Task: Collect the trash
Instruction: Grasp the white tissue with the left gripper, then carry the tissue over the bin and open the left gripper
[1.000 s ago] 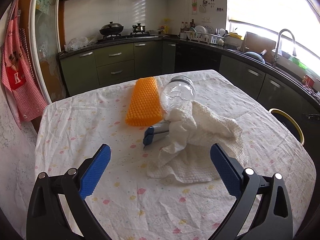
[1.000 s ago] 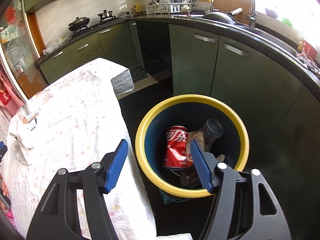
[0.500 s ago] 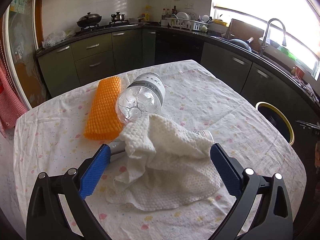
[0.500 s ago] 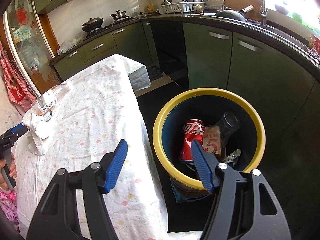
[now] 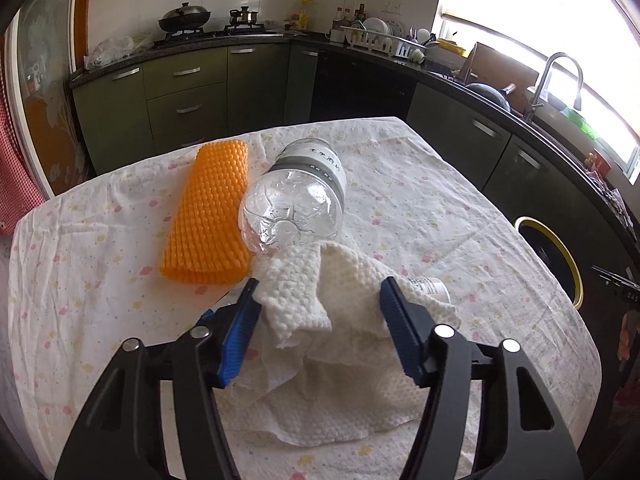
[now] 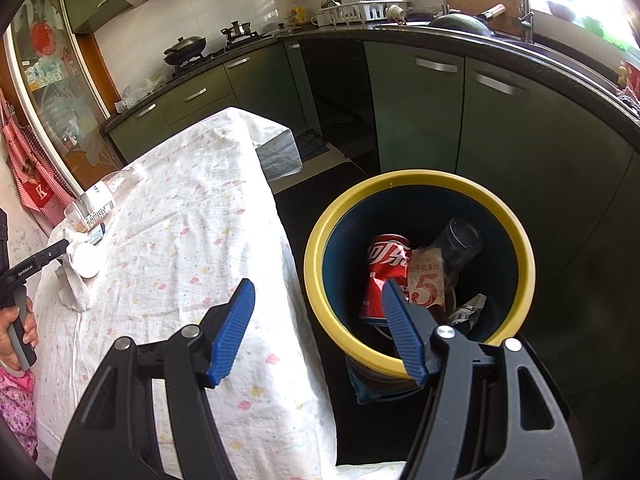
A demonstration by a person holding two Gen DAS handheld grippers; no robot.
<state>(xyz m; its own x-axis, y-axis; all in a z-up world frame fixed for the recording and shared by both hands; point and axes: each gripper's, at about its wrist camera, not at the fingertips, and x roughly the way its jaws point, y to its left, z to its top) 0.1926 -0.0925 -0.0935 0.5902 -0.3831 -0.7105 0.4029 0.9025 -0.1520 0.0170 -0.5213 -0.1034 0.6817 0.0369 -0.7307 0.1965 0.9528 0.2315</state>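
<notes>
A crumpled white paper towel (image 5: 344, 320) lies on the table between the fingers of my left gripper (image 5: 318, 300), which is open around its raised fold. A clear plastic bottle (image 5: 298, 200) lies on its side just beyond the towel. A small white cup (image 5: 430, 290) sits under the towel's right edge. My right gripper (image 6: 316, 300) is open and empty, above the gap between the table edge and the yellow-rimmed bin (image 6: 516, 240). The bin holds a red can (image 6: 384, 272), a dark bottle (image 6: 460, 240) and wrappers.
An orange textured mat (image 5: 212, 212) lies left of the bottle. A blue-and-white object (image 5: 224, 308) pokes out beside the left finger. The table has a floral cloth (image 6: 192, 232). The bin (image 5: 560, 256) stands off the table's right side. Green cabinets and a counter ring the room.
My left gripper moved forward over the towel and its fingers narrowed around the fold. My right gripper drifted back and up from the bin, staying open.
</notes>
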